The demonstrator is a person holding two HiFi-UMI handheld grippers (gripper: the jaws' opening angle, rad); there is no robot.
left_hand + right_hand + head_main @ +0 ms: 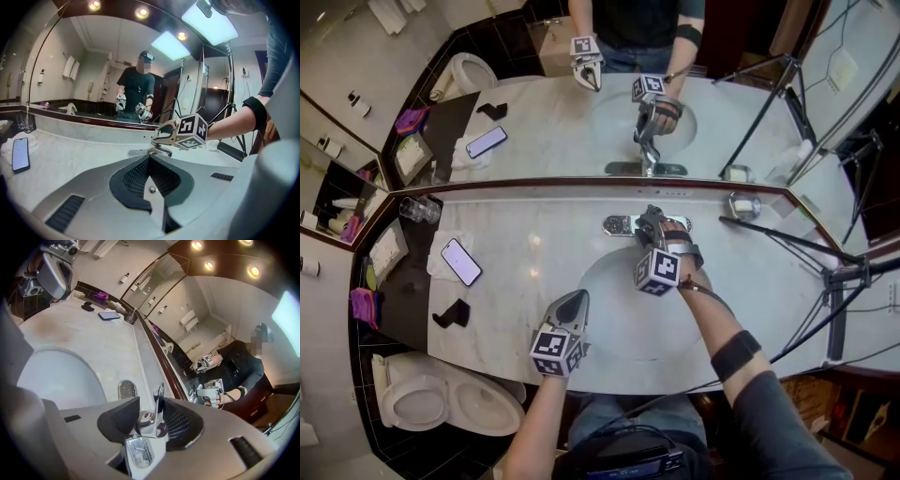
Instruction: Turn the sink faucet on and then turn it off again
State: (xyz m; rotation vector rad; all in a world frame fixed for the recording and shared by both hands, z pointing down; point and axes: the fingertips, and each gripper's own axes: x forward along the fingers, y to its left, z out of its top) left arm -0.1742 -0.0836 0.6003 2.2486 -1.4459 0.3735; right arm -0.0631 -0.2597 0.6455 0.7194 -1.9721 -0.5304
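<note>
Because the faucet lever (149,420) needs working, your right gripper (650,221) straddles it, pads pinching its chrome, while your left gripper (578,298) waits closed and empty by the sink (592,272) front.

We find the sink basin (614,314) set in the counter (534,234), with the faucet (617,225) behind it at the foot of the mirror (562,122). The right gripper (651,221) sits at the faucet, a jaw on either side of it. The left gripper (578,300) hangs by the basin's left rim. Left of the basin lies a phone (461,261) (on a cloth (437,270)), with a glass (419,210) behind it. A toilet (441,398) stands before the counter's left end.
</note>
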